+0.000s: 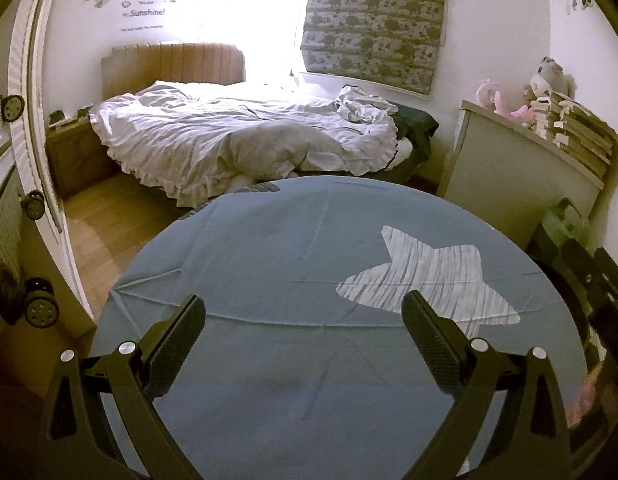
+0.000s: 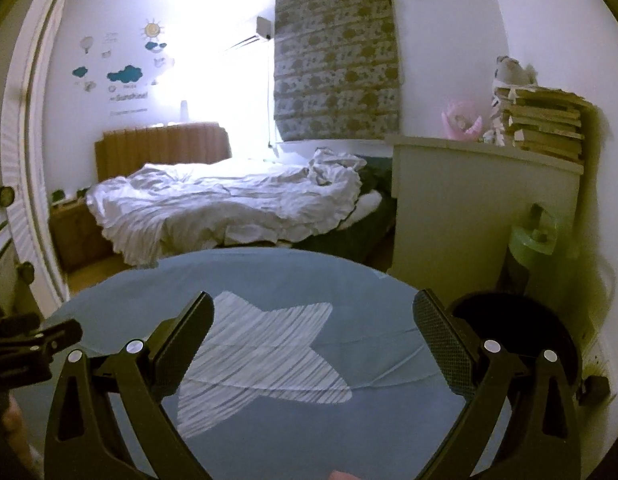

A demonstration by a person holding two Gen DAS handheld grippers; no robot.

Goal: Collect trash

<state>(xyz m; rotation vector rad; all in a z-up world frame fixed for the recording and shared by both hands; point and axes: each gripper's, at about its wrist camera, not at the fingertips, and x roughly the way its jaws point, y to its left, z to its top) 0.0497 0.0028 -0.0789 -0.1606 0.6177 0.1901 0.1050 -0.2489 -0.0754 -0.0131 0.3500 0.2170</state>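
Observation:
My left gripper [image 1: 305,312] hangs open over a round table covered in a blue cloth [image 1: 269,248] with a striped white star [image 1: 429,276]. Its jaws stand wide apart with nothing between them. My right gripper [image 2: 313,312] is open too, above the same blue cloth [image 2: 289,276] and star [image 2: 265,356], and holds nothing. The left gripper's black body [image 2: 25,344] shows at the left edge of the right wrist view. No piece of trash shows on the cloth in either view. A dark round bin [image 2: 521,336] sits just right of the table.
An unmade bed with white bedding [image 1: 237,136] lies beyond the table. A white cabinet [image 1: 513,184] stands at the right, with stacked books [image 1: 577,128] and plush toys [image 1: 549,80] on top. A white door [image 1: 33,120] stands at the left. A green object [image 2: 537,240] sits by the cabinet.

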